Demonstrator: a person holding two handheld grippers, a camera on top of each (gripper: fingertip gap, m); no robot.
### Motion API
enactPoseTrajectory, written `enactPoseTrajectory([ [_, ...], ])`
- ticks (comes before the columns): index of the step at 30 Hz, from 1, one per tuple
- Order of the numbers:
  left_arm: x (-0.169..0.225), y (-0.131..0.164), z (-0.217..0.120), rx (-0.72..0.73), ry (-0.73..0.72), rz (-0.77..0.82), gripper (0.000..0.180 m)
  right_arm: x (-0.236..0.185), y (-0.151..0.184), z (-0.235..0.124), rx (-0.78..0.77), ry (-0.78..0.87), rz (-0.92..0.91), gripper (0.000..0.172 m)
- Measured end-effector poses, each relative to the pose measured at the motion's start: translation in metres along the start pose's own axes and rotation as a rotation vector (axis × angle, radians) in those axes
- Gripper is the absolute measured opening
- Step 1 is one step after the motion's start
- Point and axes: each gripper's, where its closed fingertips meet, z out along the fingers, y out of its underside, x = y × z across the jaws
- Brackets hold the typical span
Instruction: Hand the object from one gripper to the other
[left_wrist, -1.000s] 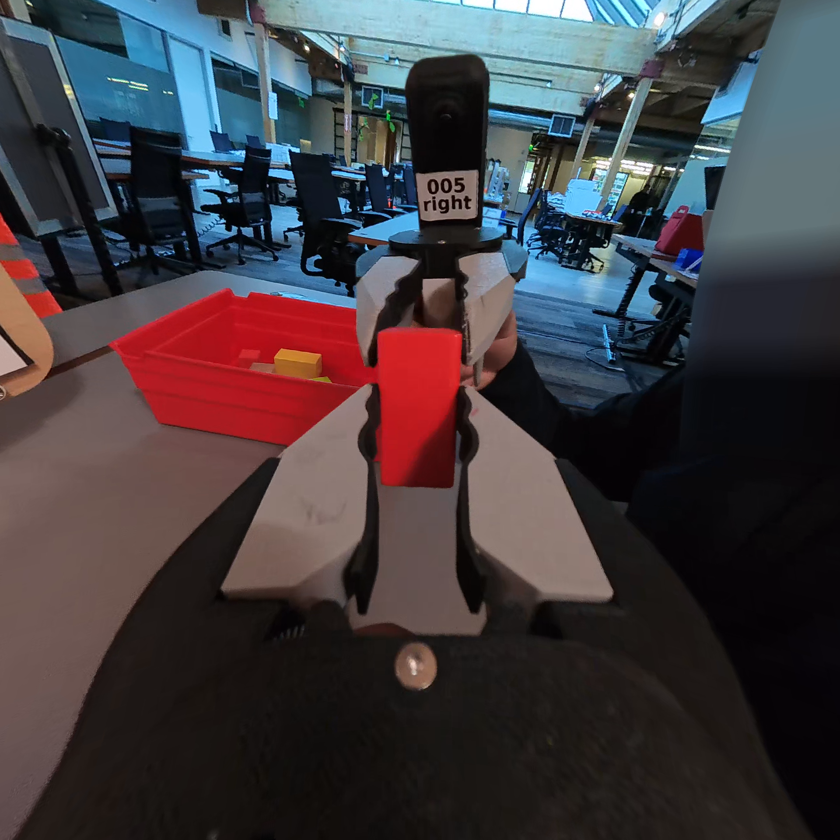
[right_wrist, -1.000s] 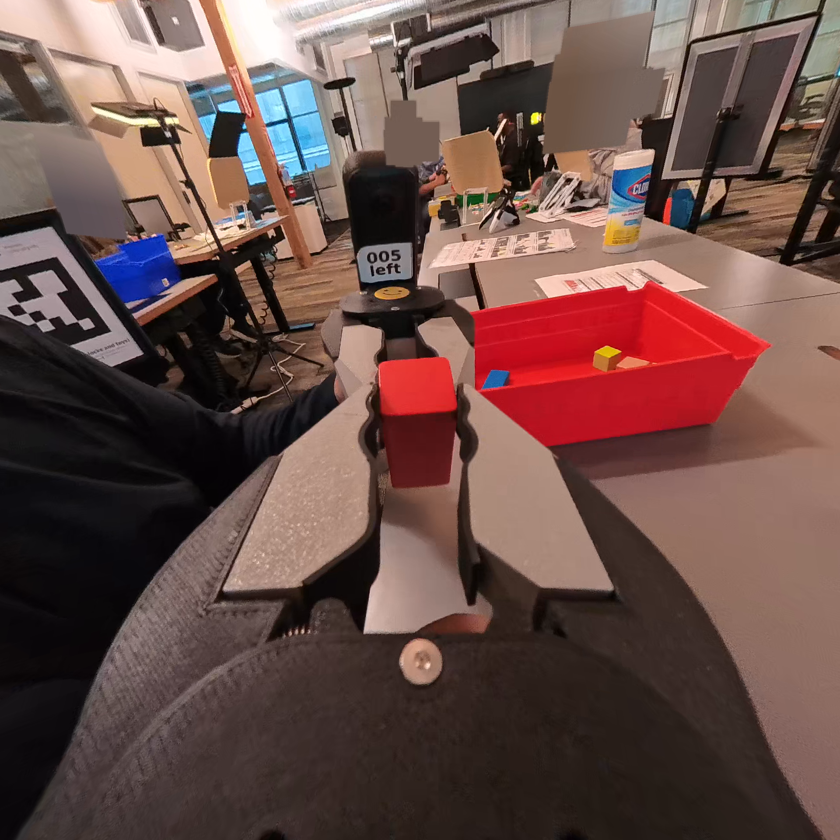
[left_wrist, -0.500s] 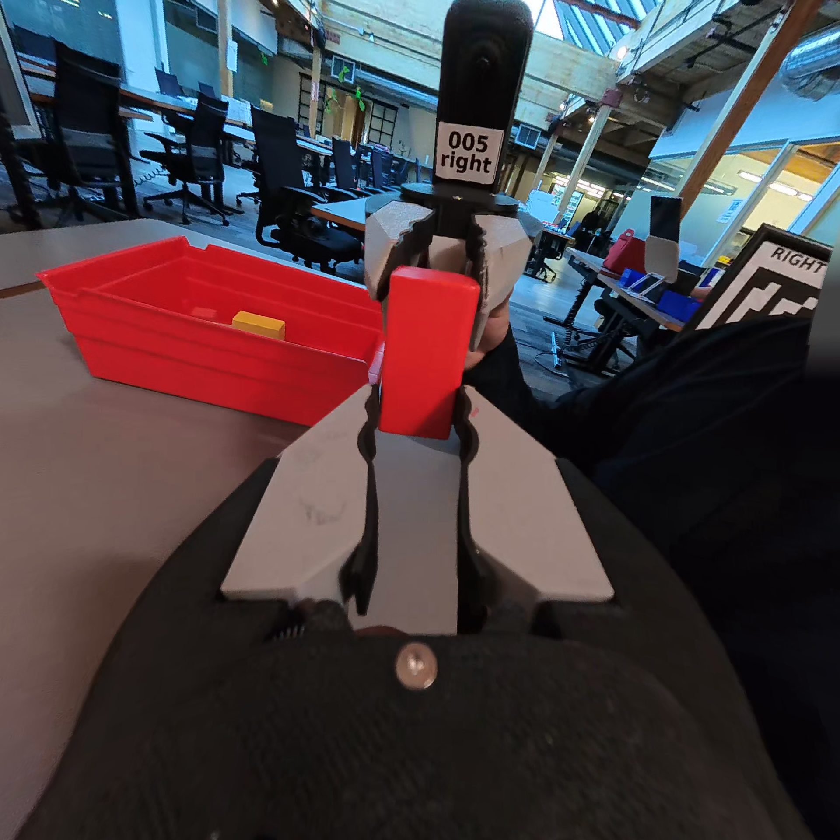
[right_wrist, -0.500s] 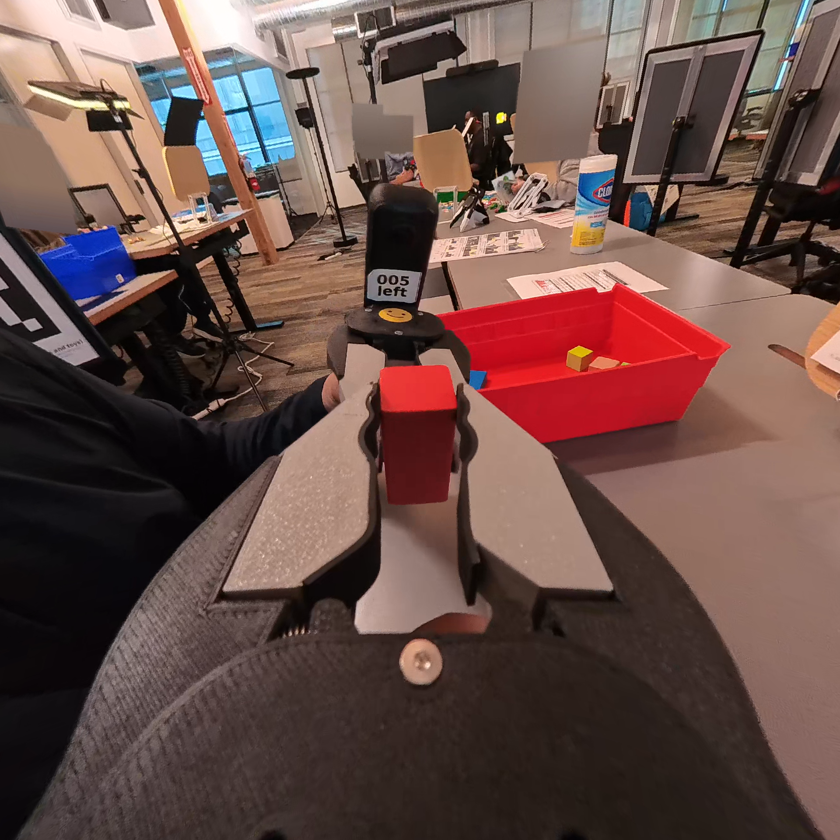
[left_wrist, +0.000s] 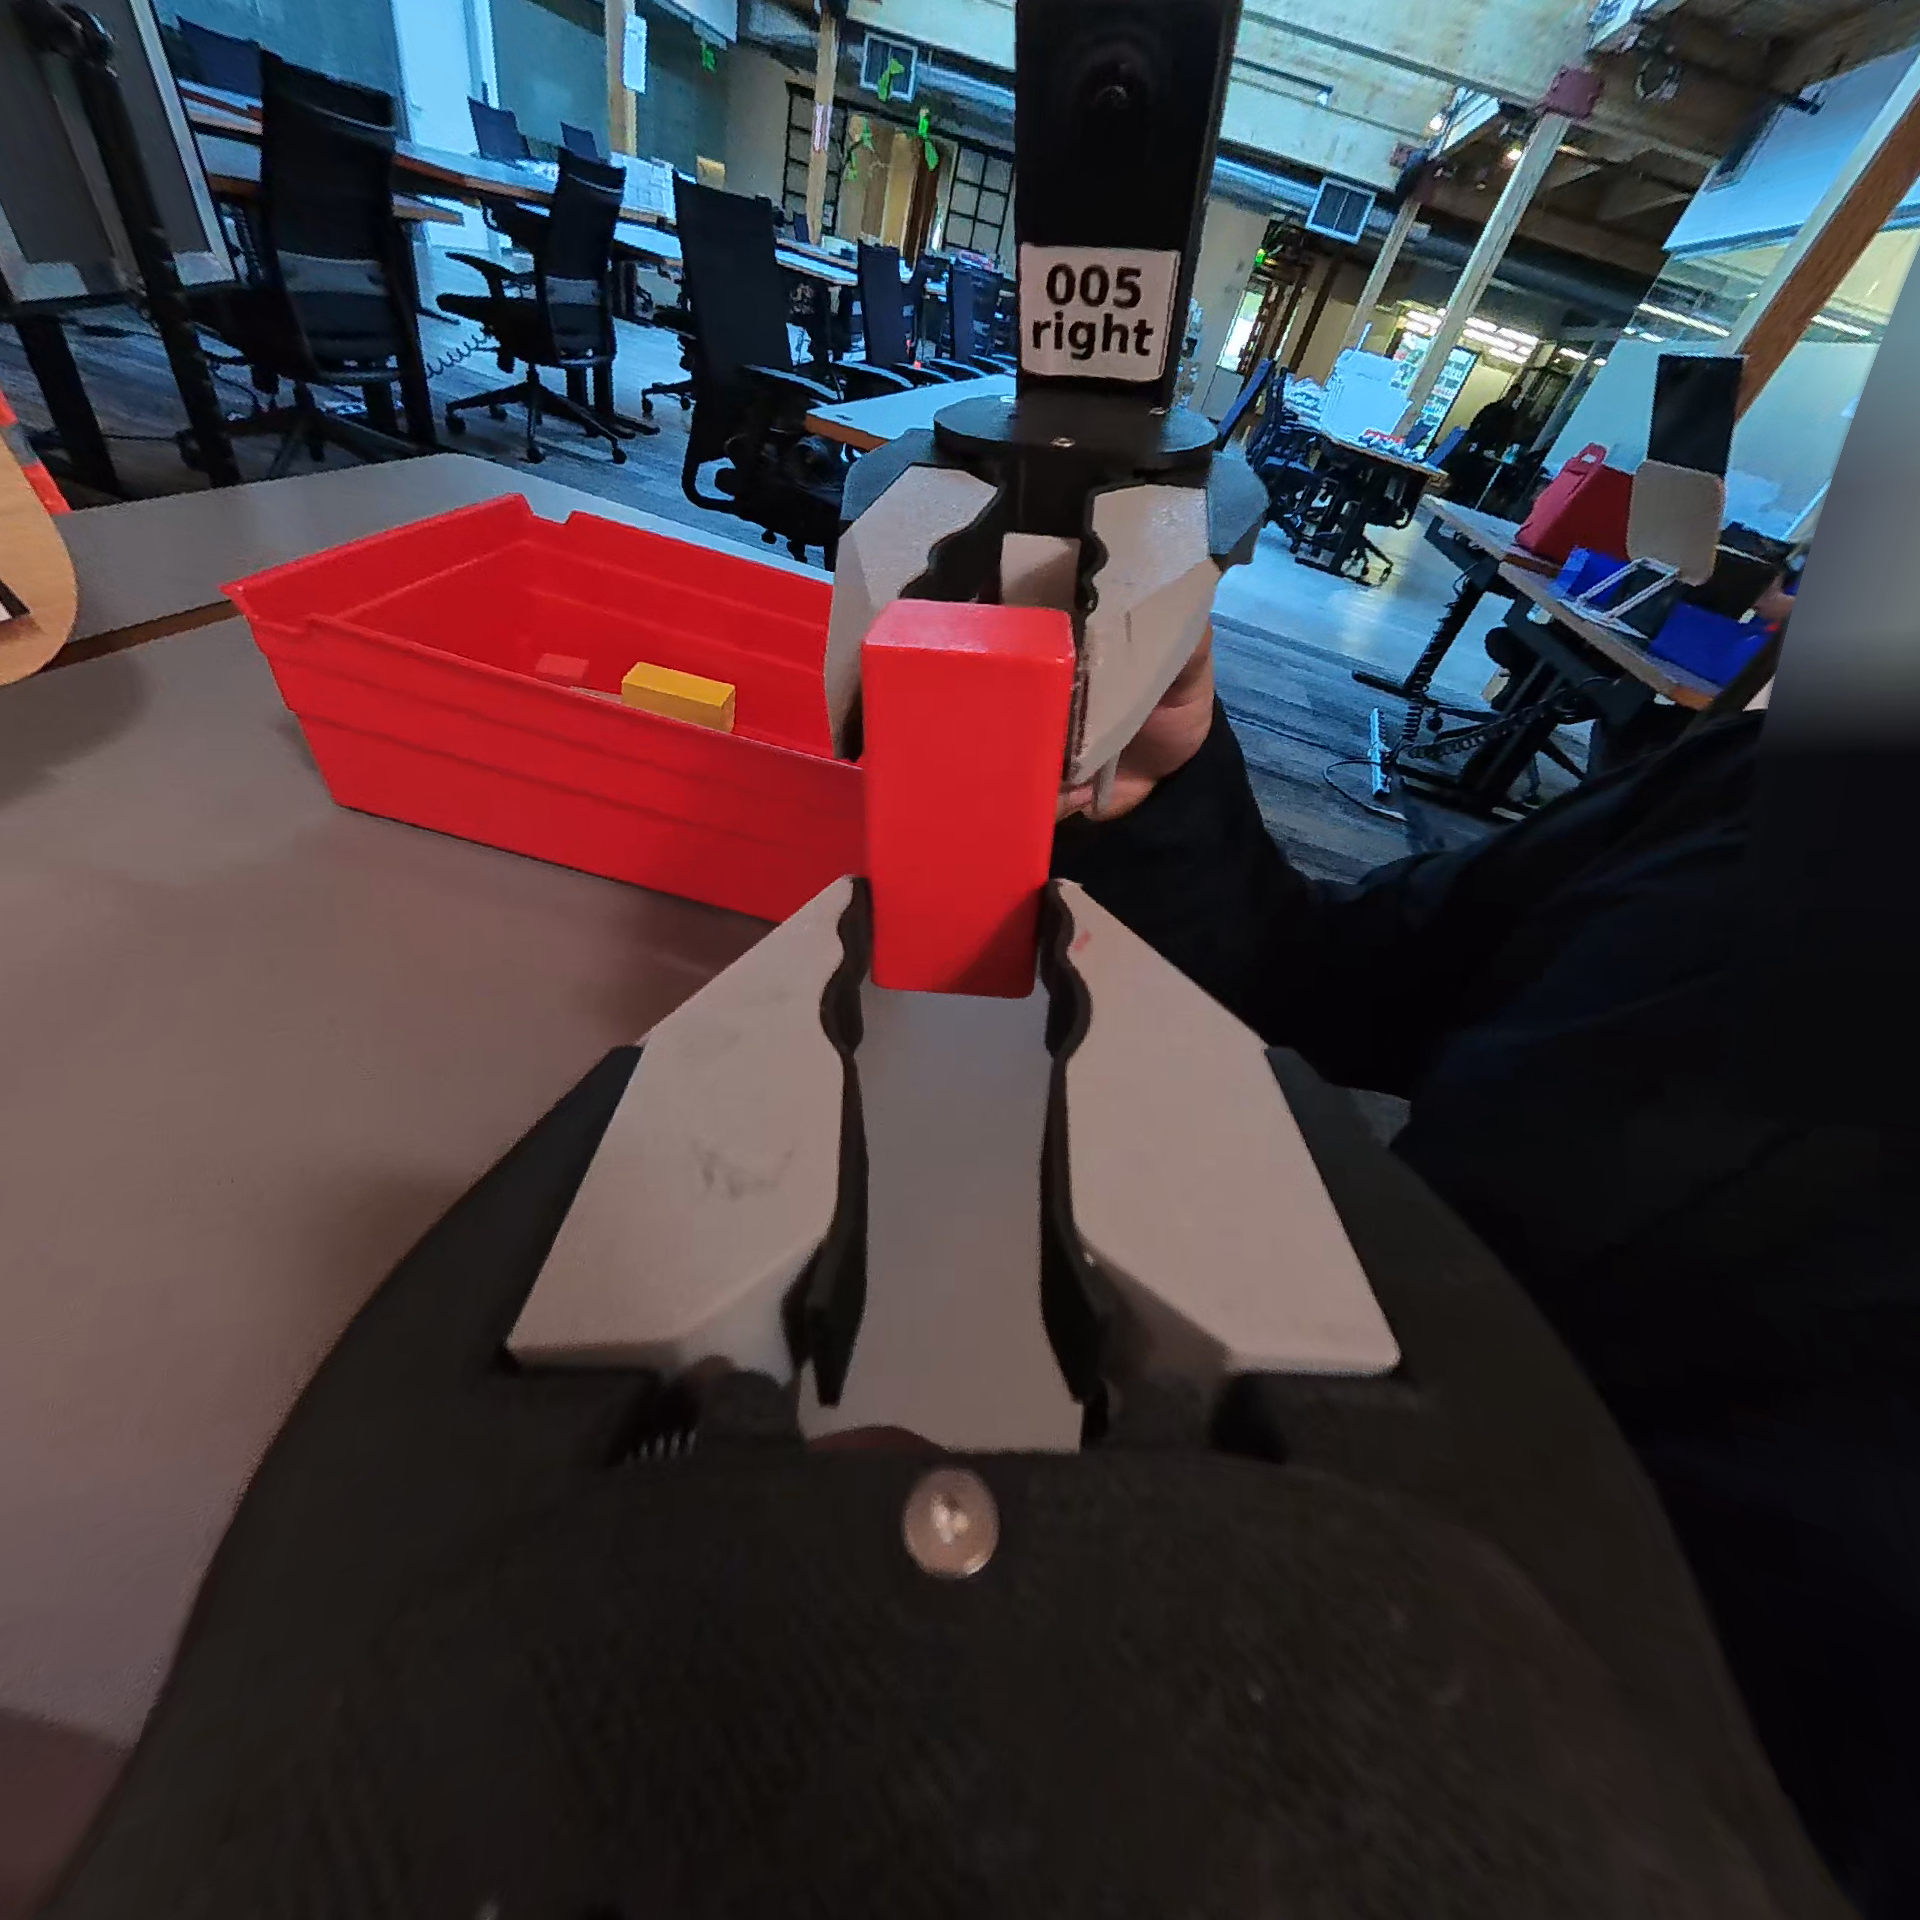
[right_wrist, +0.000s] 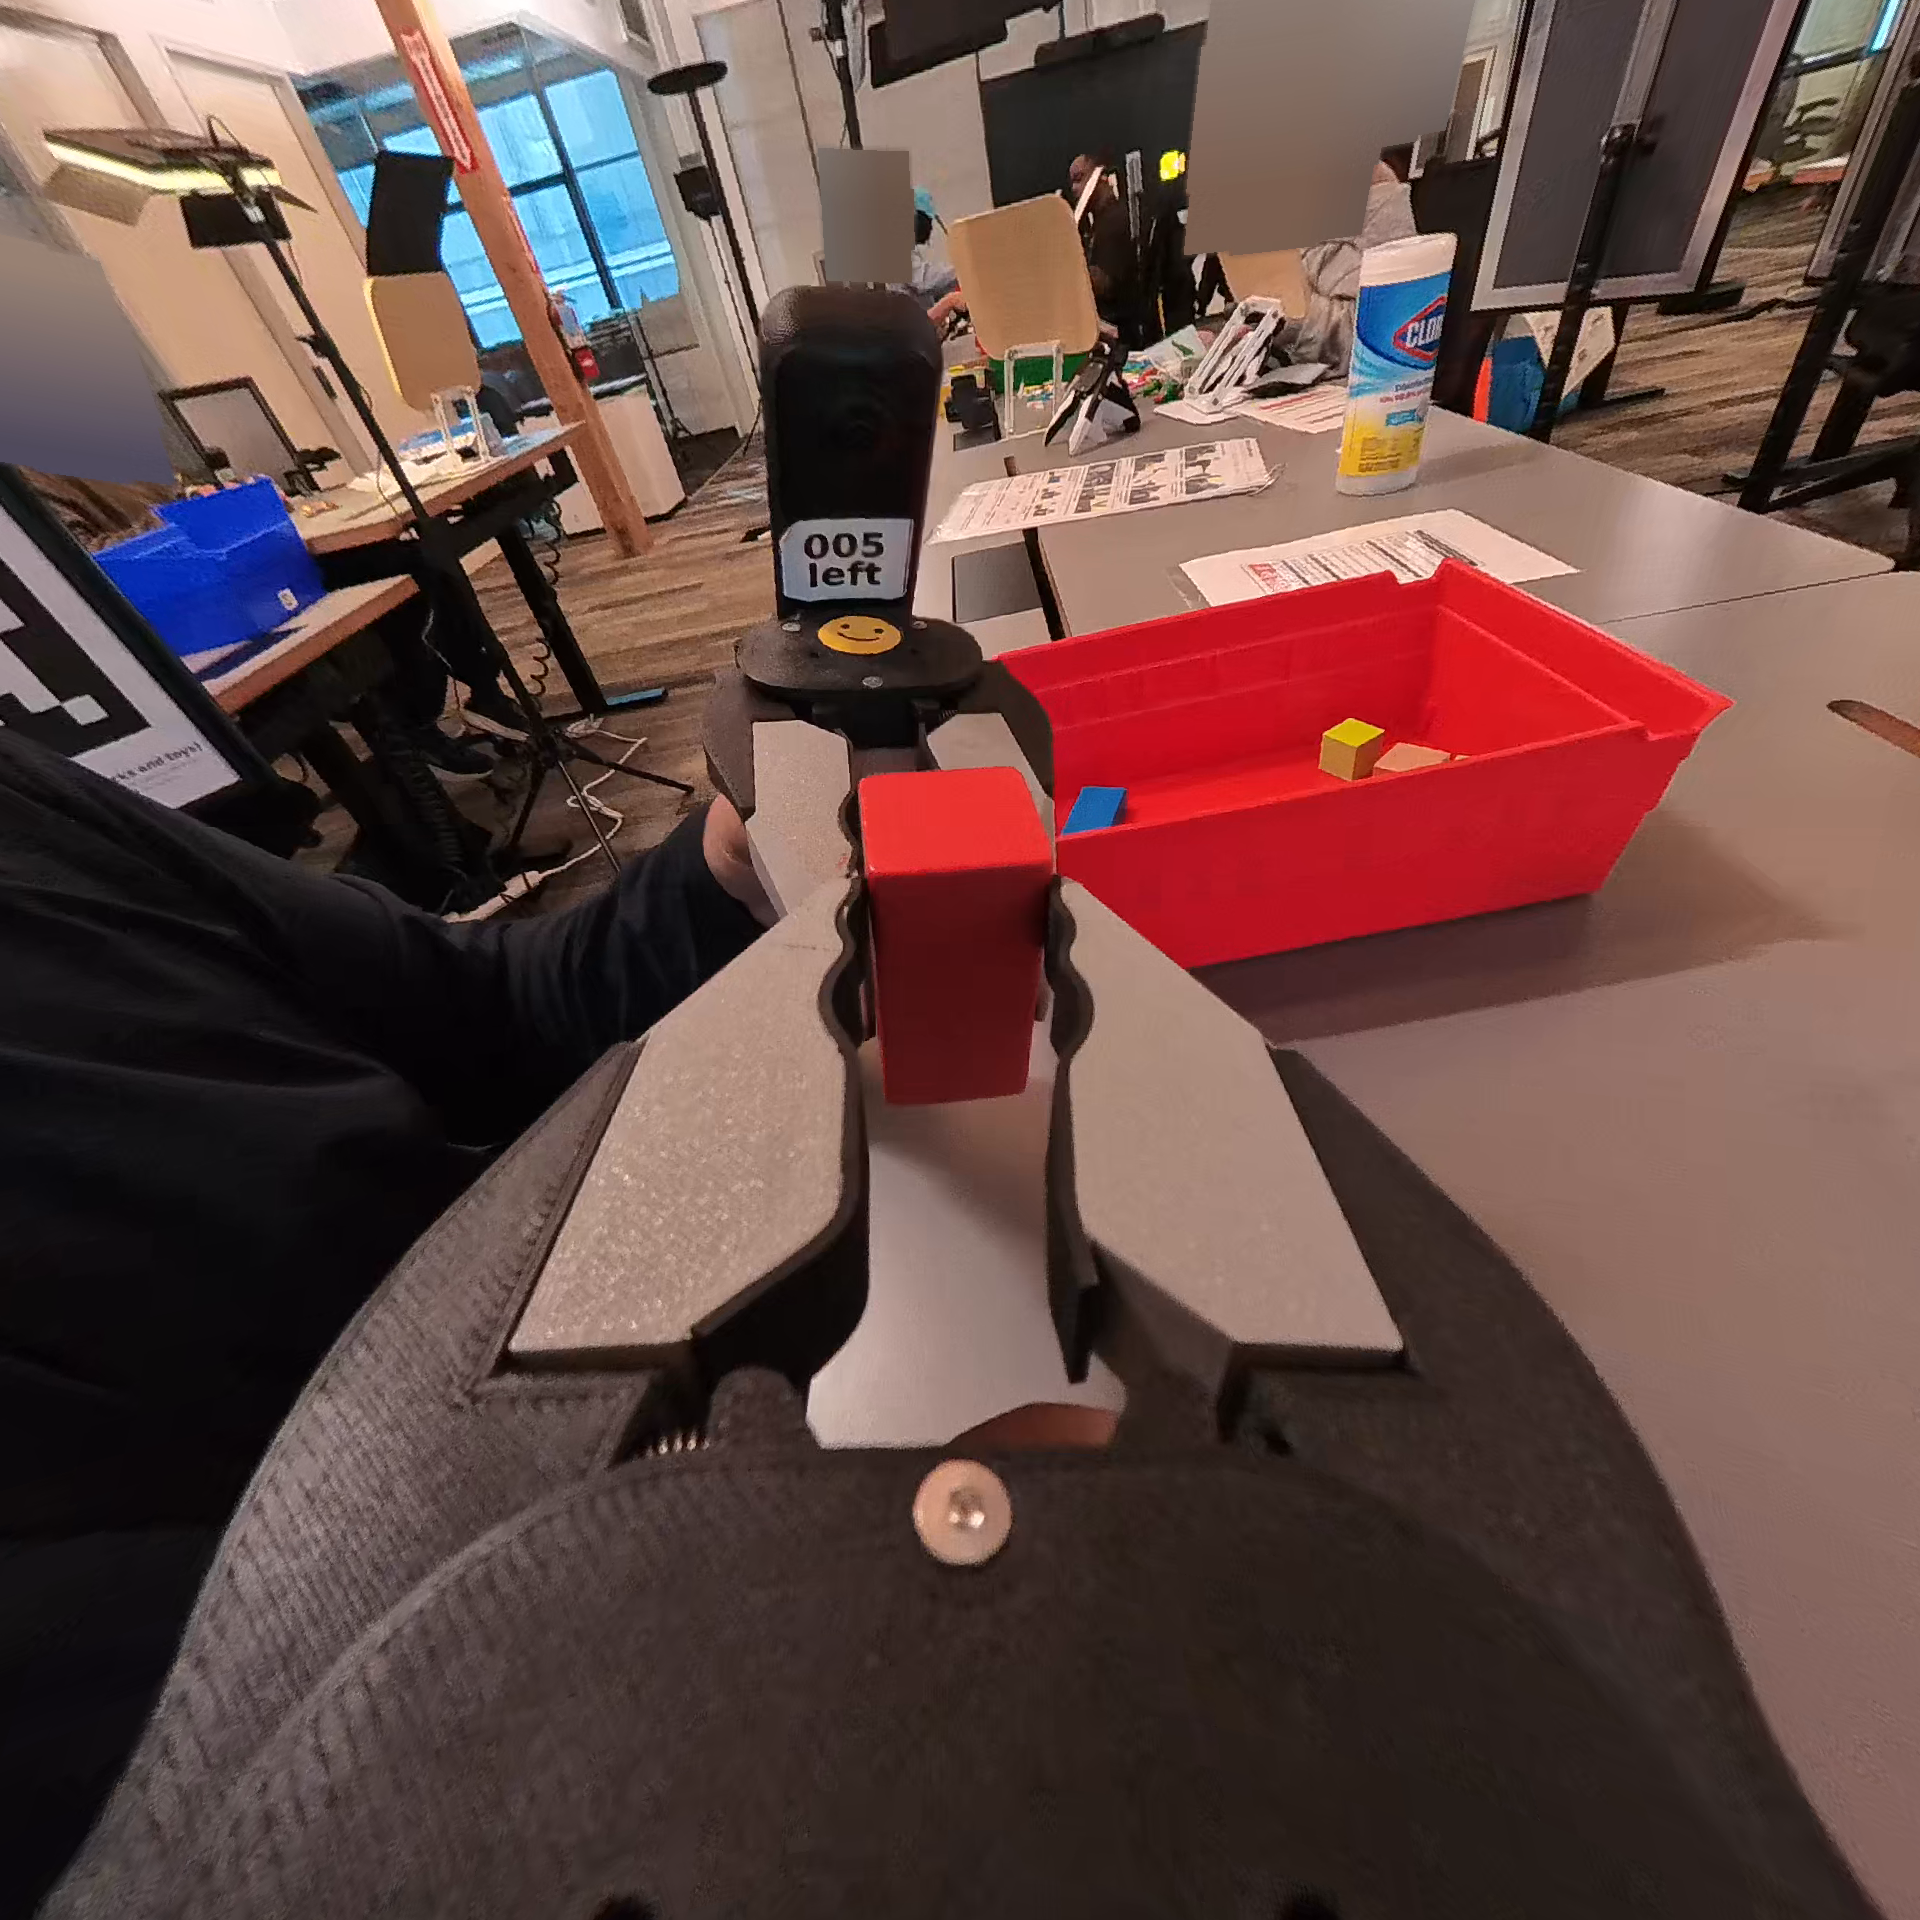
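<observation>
Red block (left_wrist: 961, 800) in air beside near end of red bin (left_wrist: 540, 707), above grey table (left_wrist: 208, 987), clamped from both ends at once. Left gripper (left_wrist: 954, 935) pinches lower end, pads pressed on both sides; right gripper (right_wrist: 954, 966) closed on opposite end, same narrow width. Handover seems half done: you hold both steady, release one only when other feels firm, then draw back straight, no twist. Yellow block (left_wrist: 677, 694) lies inside bin.
</observation>
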Motion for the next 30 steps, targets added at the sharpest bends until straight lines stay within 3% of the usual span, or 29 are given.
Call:
enactPoseTrajectory([
  [3,-0.001,-0.001,0.002,0.004,-0.006,-0.034,0.029,0.002,-0.002,-0.003,0.008,0.01,-0.003,0.03],
  [5,-0.008,0.004,-0.001,-0.038,-0.061,-0.023,0.045,0.012,-0.008,-0.017,0.015,0.083,-0.032,0.03],
  [9,-0.036,0.017,-0.019,-0.122,-0.268,0.054,0.053,0.06,-0.015,-0.092,0.003,0.387,-0.081,0.03],
  [12,-0.046,0.024,-0.028,-0.176,-0.343,0.08,0.057,0.12,0.019,-0.165,-0.186,0.755,-0.091,0.03],
  [15,-0.046,0.025,-0.027,-0.183,-0.338,0.064,0.057,0.161,0.076,-0.213,-0.45,0.964,0.025,0.03],
  [22,-0.054,0.021,-0.037,-0.181,-0.414,0.096,0.05,0.187,0.154,-0.211,-0.709,0.915,0.245,0.031],
  [30,-0.06,0.02,-0.045,-0.156,-0.423,0.052,0.047,0.207,0.182,-0.217,-0.862,1.047,0.283,0.03],
])
